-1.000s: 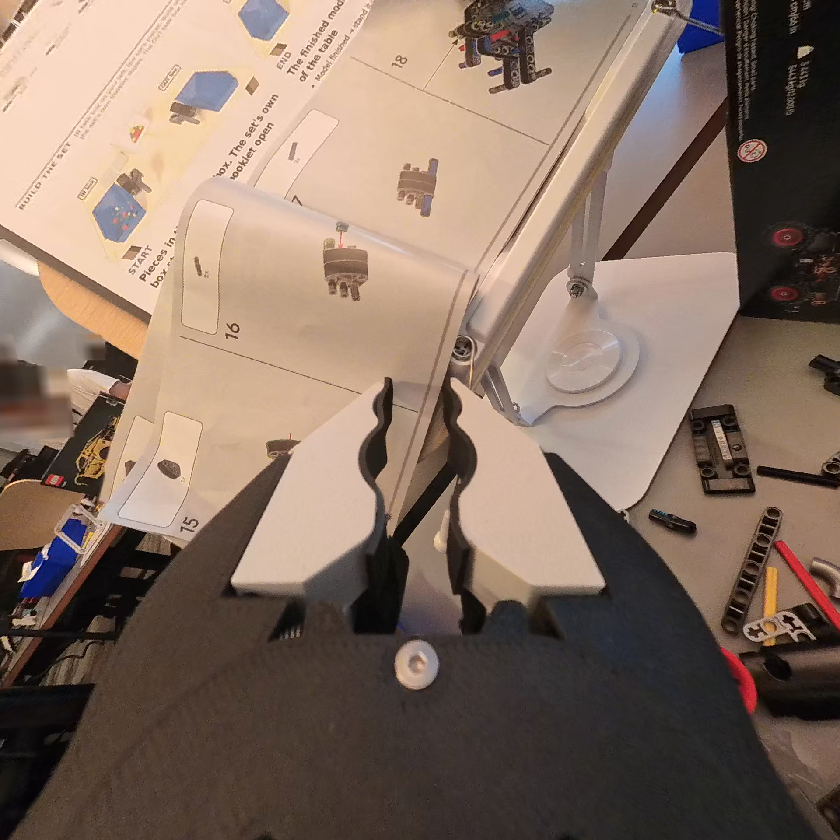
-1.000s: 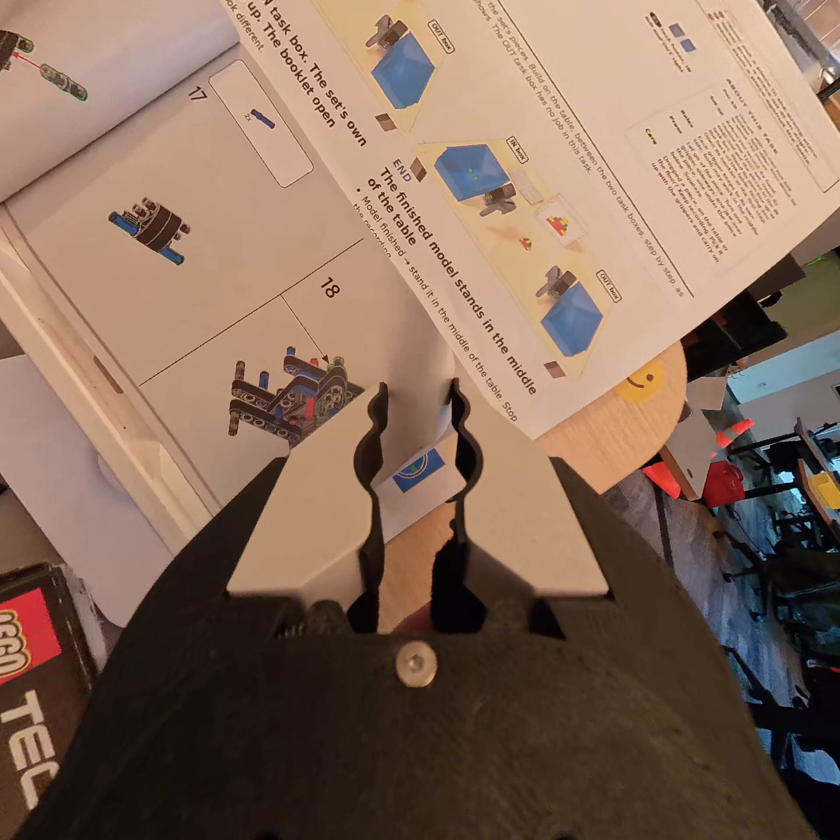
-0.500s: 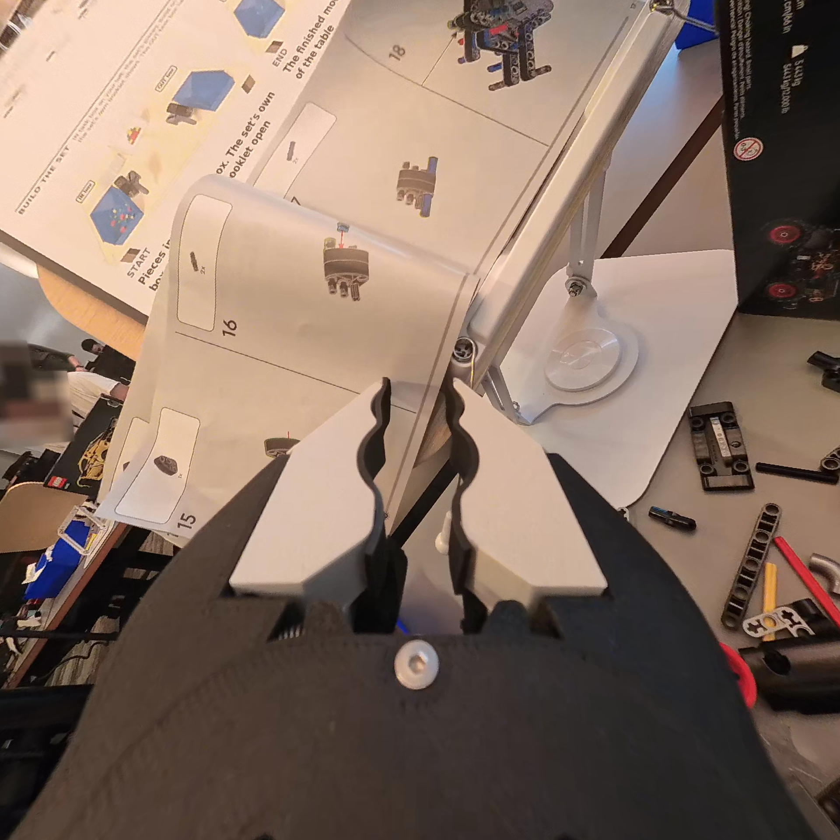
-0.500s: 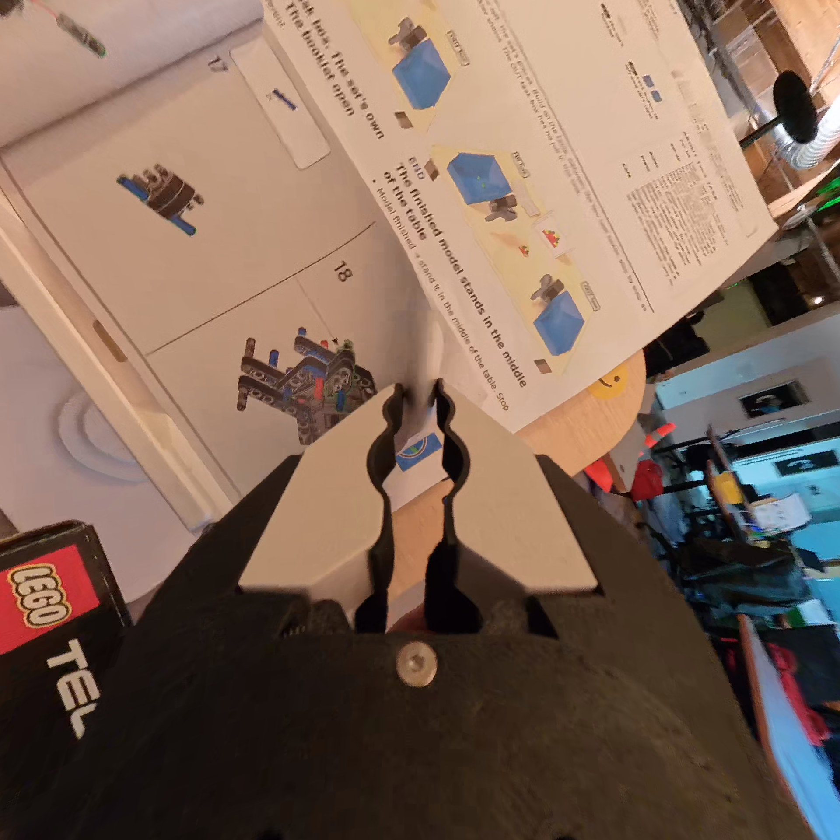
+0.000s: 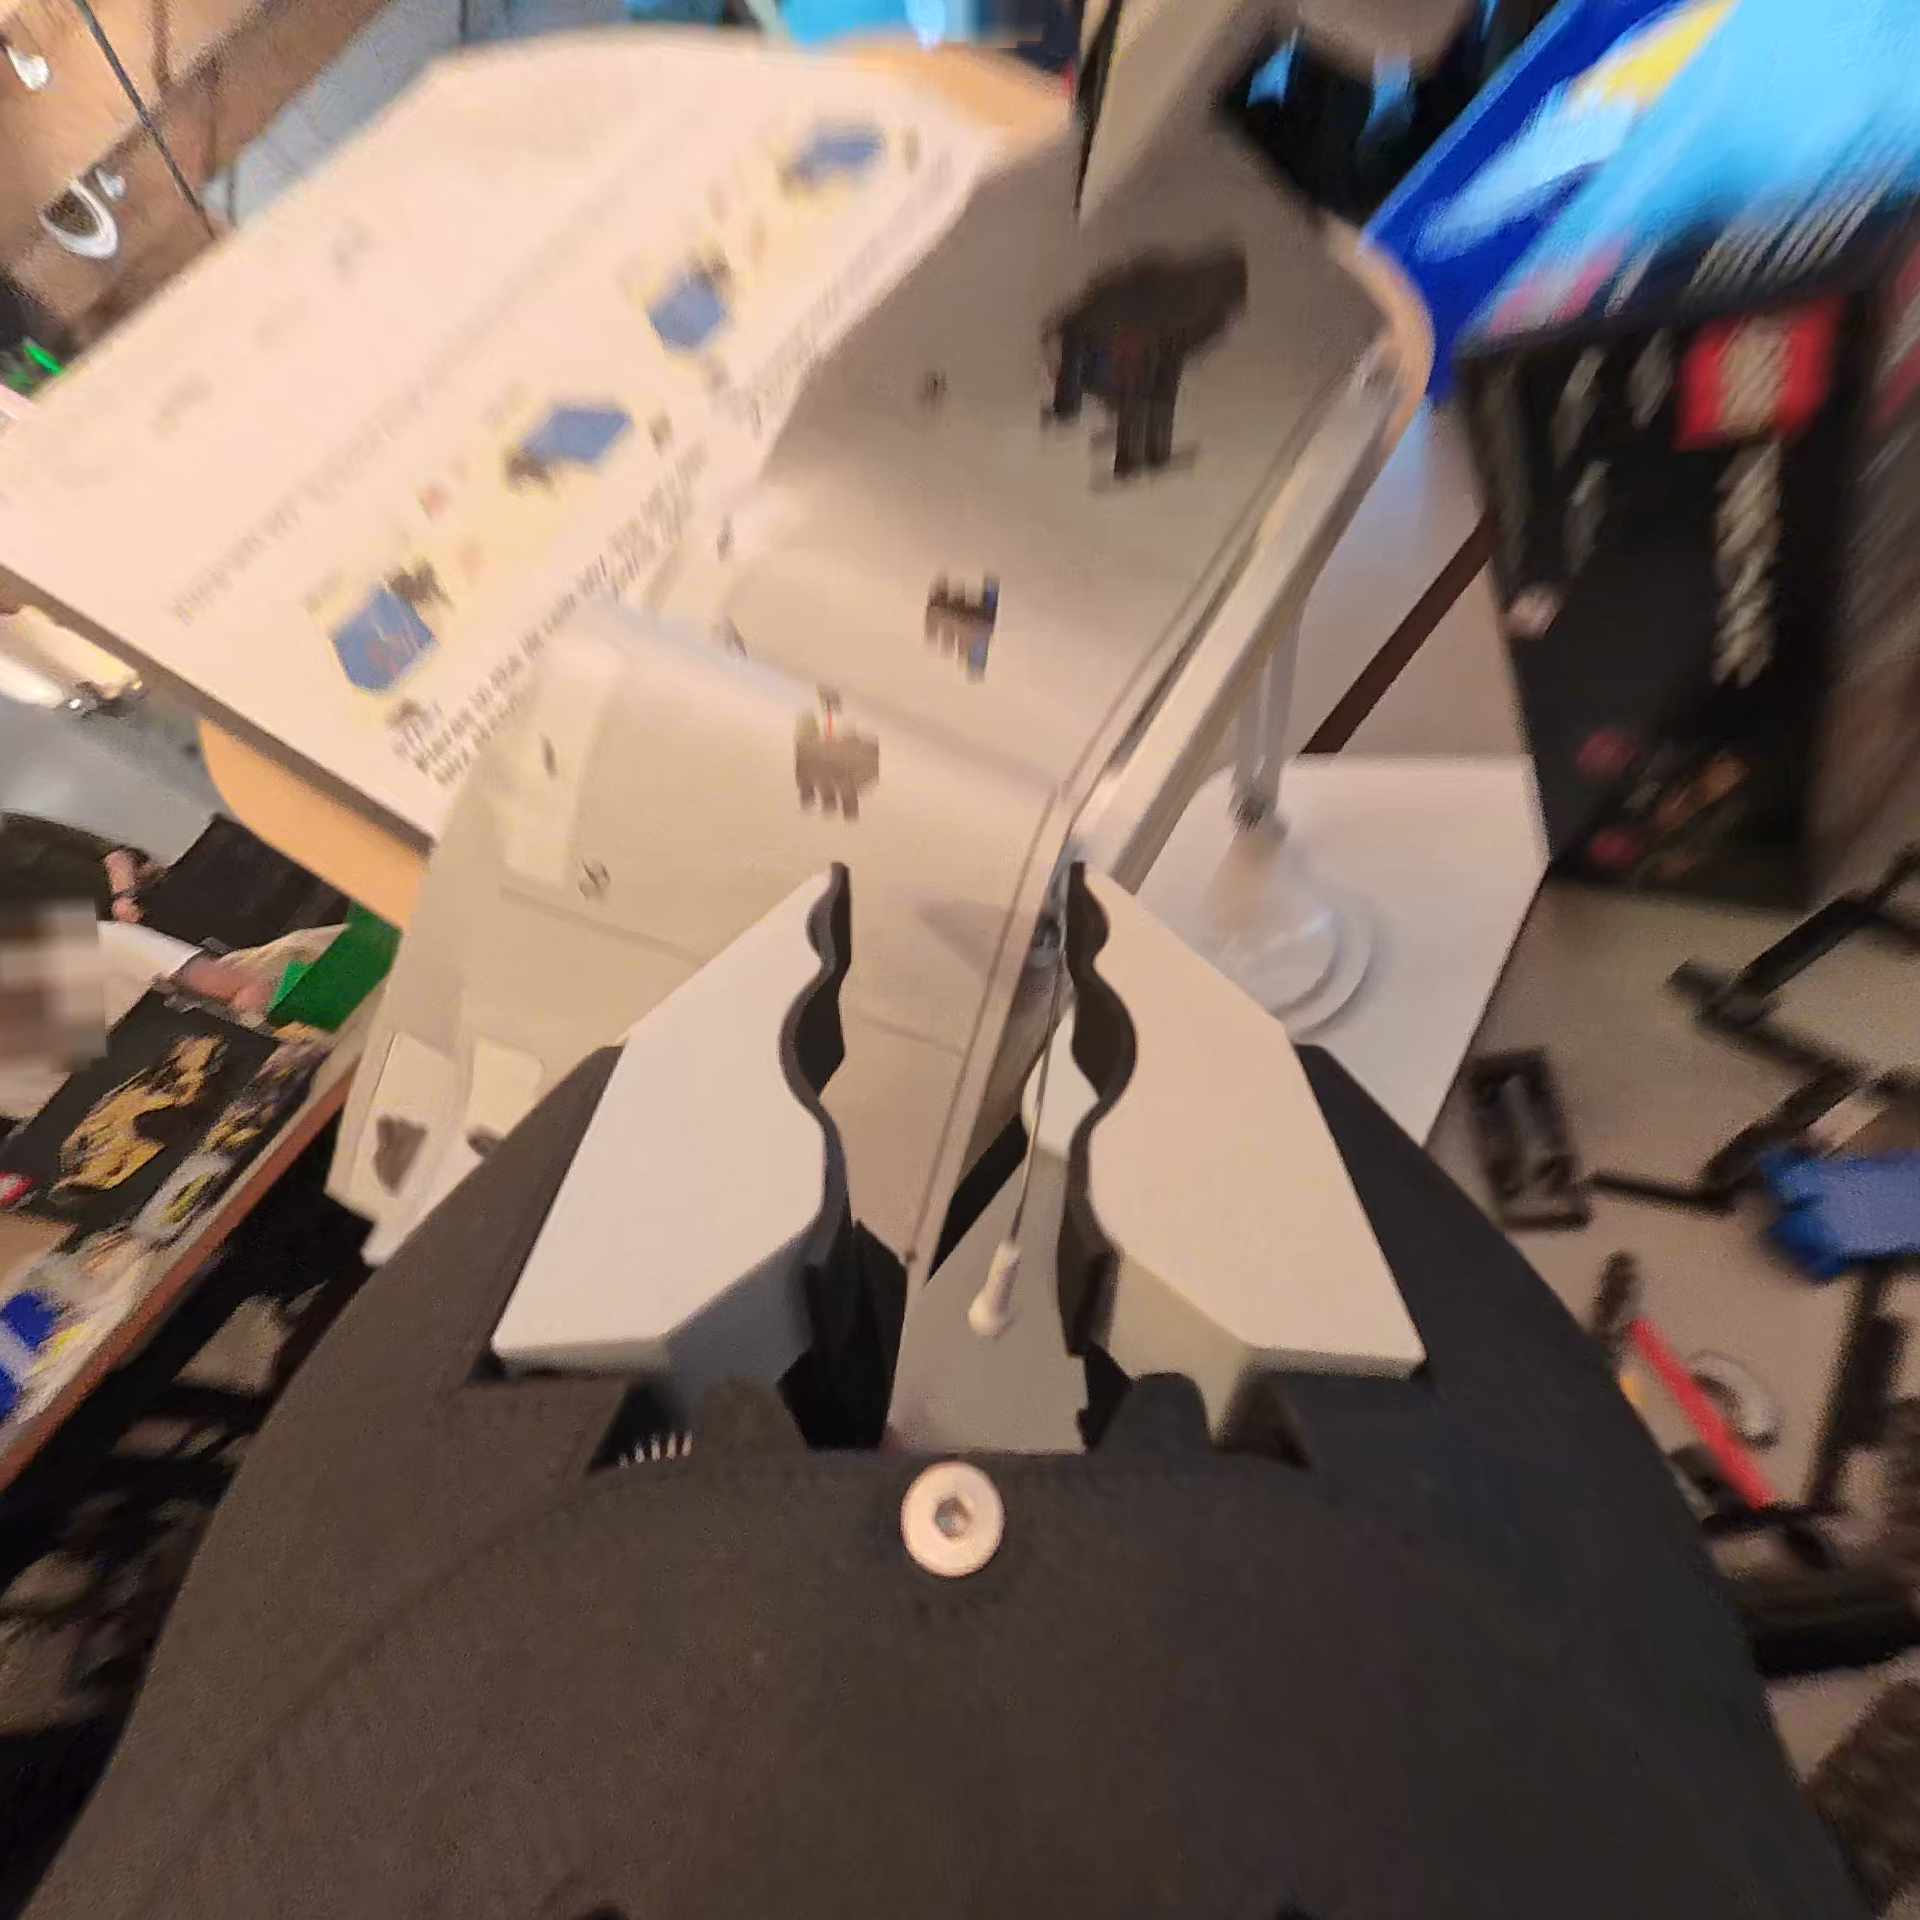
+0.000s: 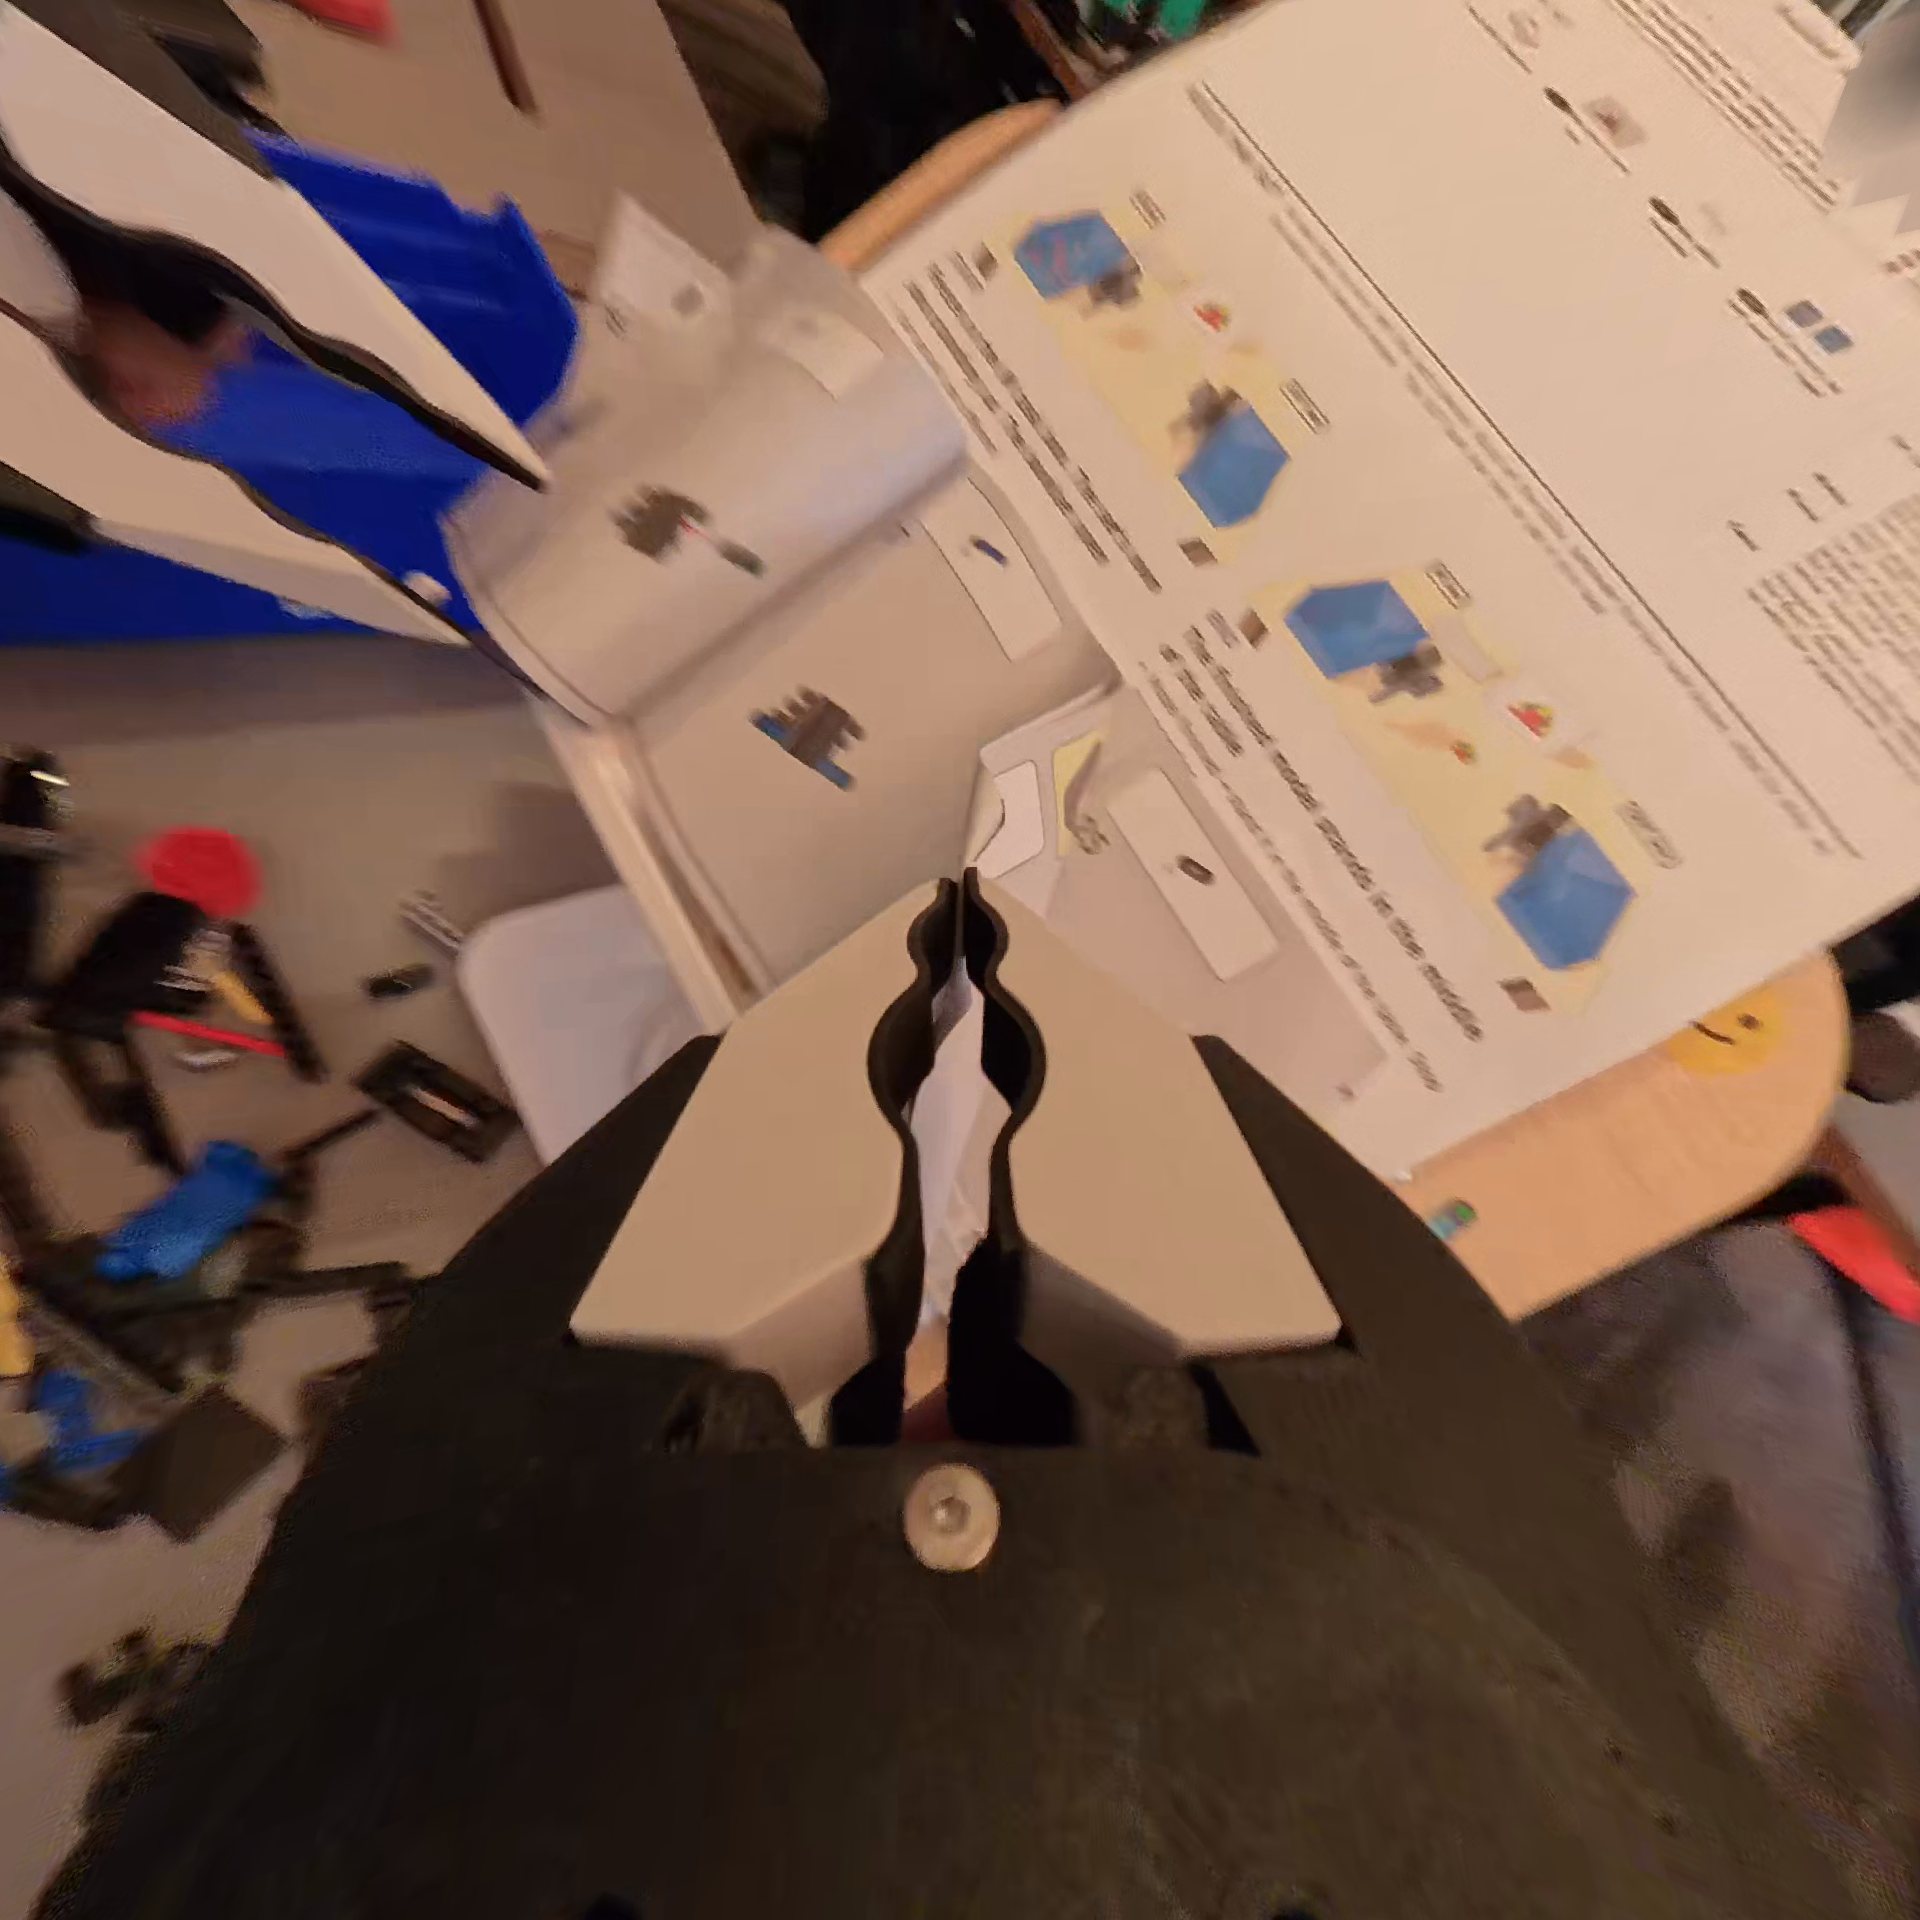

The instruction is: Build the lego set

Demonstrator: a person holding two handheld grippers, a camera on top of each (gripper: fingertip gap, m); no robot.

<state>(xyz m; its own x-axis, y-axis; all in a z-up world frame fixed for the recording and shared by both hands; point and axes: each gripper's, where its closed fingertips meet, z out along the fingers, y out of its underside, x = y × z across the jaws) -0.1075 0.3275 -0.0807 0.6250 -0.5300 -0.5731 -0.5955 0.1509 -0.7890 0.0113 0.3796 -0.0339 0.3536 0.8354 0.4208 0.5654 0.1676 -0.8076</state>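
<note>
lego booklet (image 6: pixel 831 665) leans on its white stand (image 5: pixel 1382 894). right gripper (image 6: pixel 961 883) pinches a page corner tight. left gripper (image 5: pixel 951 883) has fingers spread around a page edge.

Motion blur leaves the print on the instruction sheet (image 6: pixel 1455 436) and booklet (image 6: pixel 790 675) unreadable

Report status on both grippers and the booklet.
Left gripper open, fingers astride booklet edge. Right gripper shut on a page corner. Lego pieces loose on table, untouched. Frames blurred.
</note>
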